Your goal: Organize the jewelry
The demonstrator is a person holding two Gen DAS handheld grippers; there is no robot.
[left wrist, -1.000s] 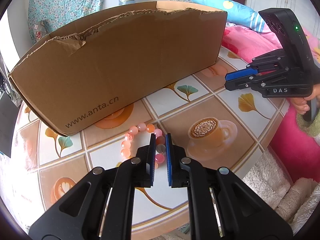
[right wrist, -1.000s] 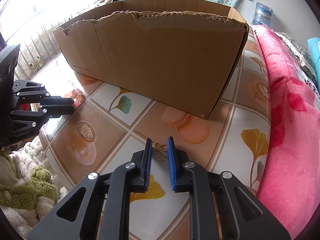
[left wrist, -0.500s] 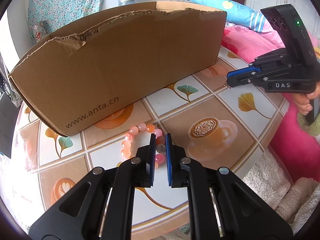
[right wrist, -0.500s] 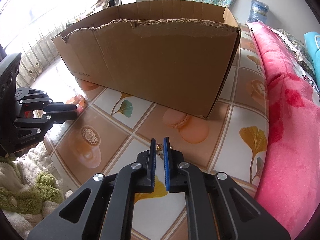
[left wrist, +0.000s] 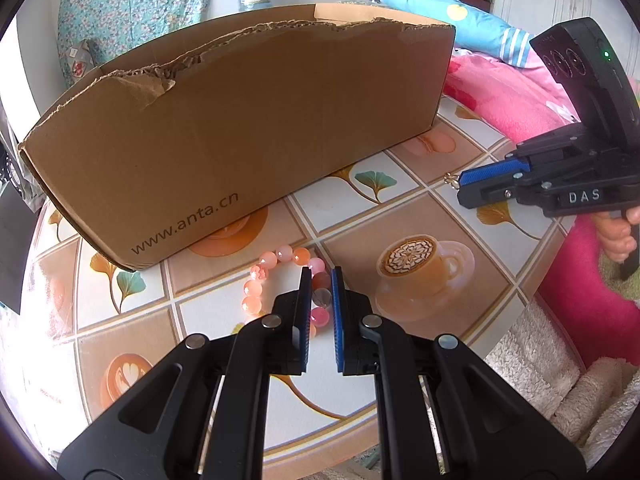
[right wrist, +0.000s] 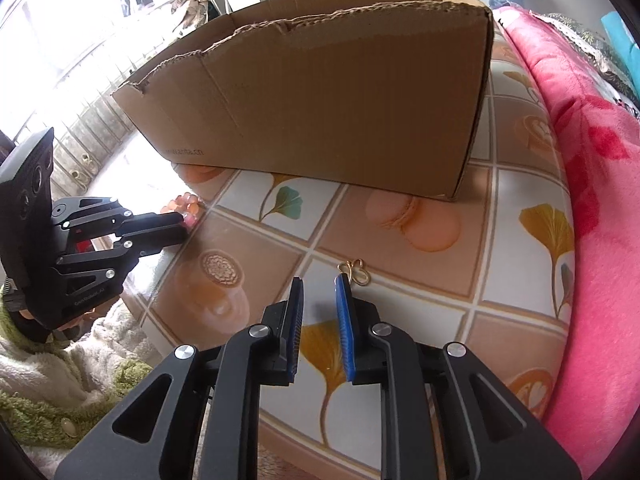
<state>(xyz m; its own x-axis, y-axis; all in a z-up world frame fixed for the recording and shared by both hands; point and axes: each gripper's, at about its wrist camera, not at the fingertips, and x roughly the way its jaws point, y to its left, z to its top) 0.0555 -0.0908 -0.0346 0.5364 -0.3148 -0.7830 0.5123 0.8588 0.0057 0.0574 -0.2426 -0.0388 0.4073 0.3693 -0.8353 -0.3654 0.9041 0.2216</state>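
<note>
Left wrist view: left tongs (left wrist: pixel 321 280) clamped on the pink bead bracelet (left wrist: pixel 280 280), same as half a second ago, bracelet lying on the tabletop (left wrist: pixel 400 380) just in front of the cardboard box (left wrist: pixel 248 128). Off to the right, right tongs (left wrist: pixel 460 186) with a tiny gold earring (left wrist: pixel 451 178) right at the tip.

Right wrist view: right tongs (right wrist: pixel 319 280) now apart, after being pinched shut on the gold earring (right wrist: pixel 355 271) a moment back. Earring now loose on the tile, touching the blue pad's tip. Looks like a slipped grab, probably needs another go before anything lands in the cardboard box (right wrist: pixel 320 92).
</note>
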